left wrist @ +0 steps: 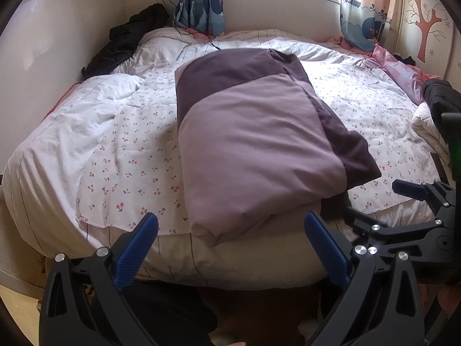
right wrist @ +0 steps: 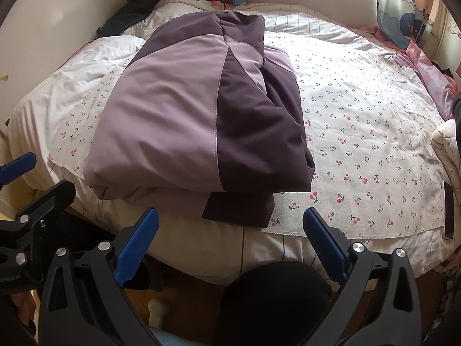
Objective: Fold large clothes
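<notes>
Although it is lying folded lengthwise along the near middle of the cherry-print white bed sheet (right wrist: 360, 132), the padded lilac-and-dark-purple jacket (left wrist: 253, 144) is looking bulky, soft and probably slippery, likely springing open when released. The left gripper (left wrist: 230, 248) and right gripper (right wrist: 230, 242) are both hovering spread wide, holding nothing. The near hem seems the best grip.

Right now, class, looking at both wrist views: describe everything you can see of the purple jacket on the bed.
The purple jacket is a padded-looking garment in two tones, pale lilac panels stitched to dark plum ones. It lies folded into a long, bulky bundle on the cherry-print sheet, one end reaching the bed's near edge, where a dark flap pokes out beneath. The fabric looks smooth and softly creased. Neither the left gripper nor the right gripper touches it; both are open.
</notes>
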`<state>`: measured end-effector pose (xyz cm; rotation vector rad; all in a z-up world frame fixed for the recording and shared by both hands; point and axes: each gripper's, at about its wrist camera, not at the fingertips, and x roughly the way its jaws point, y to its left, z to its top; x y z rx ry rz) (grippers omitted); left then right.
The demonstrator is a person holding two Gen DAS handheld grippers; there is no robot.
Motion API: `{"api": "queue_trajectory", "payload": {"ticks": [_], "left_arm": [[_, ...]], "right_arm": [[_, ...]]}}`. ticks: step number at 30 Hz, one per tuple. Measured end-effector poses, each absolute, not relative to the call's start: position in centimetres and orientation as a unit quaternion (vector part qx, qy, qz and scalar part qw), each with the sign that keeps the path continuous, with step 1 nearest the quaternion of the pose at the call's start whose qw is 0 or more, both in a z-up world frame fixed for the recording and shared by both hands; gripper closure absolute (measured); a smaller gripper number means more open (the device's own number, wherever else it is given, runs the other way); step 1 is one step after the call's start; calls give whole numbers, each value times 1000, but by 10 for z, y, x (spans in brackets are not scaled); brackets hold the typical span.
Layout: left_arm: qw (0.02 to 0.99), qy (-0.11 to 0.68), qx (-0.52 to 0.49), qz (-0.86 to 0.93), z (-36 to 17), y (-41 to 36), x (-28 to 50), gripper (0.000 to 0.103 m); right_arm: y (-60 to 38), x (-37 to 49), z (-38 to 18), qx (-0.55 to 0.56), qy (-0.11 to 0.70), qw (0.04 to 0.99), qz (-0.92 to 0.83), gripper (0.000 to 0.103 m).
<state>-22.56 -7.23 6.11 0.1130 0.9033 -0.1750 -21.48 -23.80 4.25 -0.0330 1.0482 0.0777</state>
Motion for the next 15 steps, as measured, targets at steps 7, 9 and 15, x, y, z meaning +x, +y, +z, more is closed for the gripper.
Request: {"api": "queue_trajectory", "payload": {"ticks": [7, 9, 15], "left_arm": [[899, 426, 56, -85, 67, -72, -228, 6], [899, 425, 56, -85, 68, -73, -228, 6], [900, 424, 55, -86, 68, -72, -226, 6]], "right_arm": [[-238, -215, 42, -14, 502, 864, 40, 6], [-238, -214, 42, -14, 502, 864, 41, 6], [-237, -214, 41, -14, 503, 863, 42, 6]]}}
